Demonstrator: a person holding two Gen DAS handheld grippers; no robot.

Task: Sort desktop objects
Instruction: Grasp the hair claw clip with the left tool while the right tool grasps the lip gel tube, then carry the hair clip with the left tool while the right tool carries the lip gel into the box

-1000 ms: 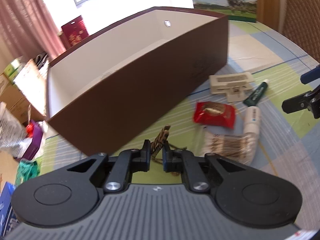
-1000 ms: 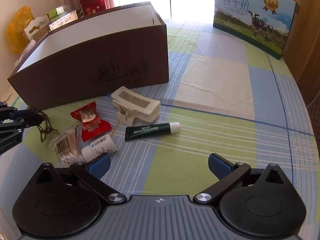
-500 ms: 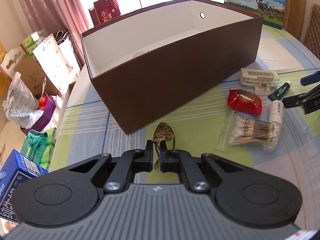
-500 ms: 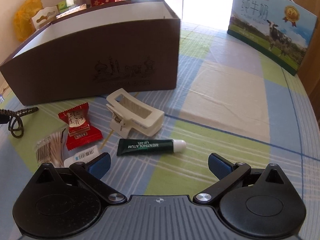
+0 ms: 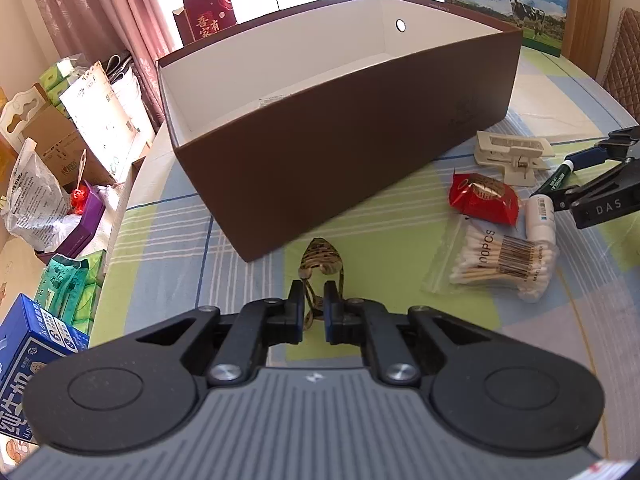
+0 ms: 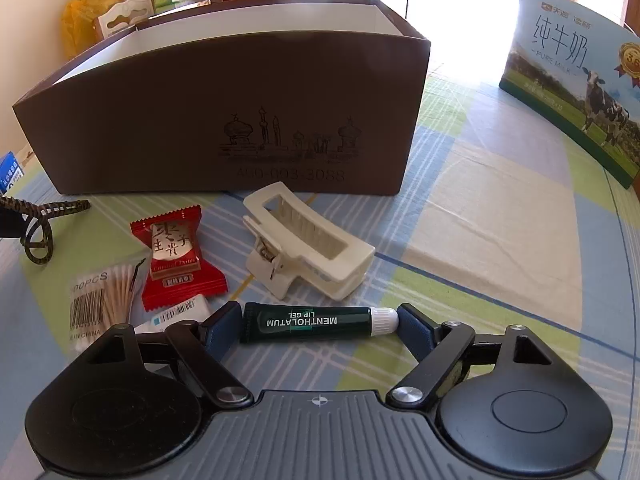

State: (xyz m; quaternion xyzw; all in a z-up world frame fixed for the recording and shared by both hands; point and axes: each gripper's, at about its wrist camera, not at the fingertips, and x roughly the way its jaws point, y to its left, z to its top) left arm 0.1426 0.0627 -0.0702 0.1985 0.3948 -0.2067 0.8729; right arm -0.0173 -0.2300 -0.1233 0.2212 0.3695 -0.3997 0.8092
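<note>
**Both grippers at work beside the box**

The left gripper (image 5: 313, 312) is clamped on a patterned hair tie (image 5: 322, 258), which loops out ahead of its fingertips just in front of the near corner of the brown box (image 5: 360, 148). The right gripper (image 6: 318, 320) has just been closing its jaws; the green lip gel tube (image 6: 308, 322) lies lengthwise between the blue pads (image 6: 414, 330), crimped end by the left pad, white cap by the right, and I cannot tell whether the pads press on it yet. Just beyond the tube sits a cream claw clip (image 6: 308, 240). To its left lie a red candy (image 6: 174, 256), a bag of swabs (image 6: 104, 300) and a small white bottle (image 6: 180, 312), all on the checked cloth (image 6: 500, 240). A milk carton (image 6: 576, 76) stands far right
</note>
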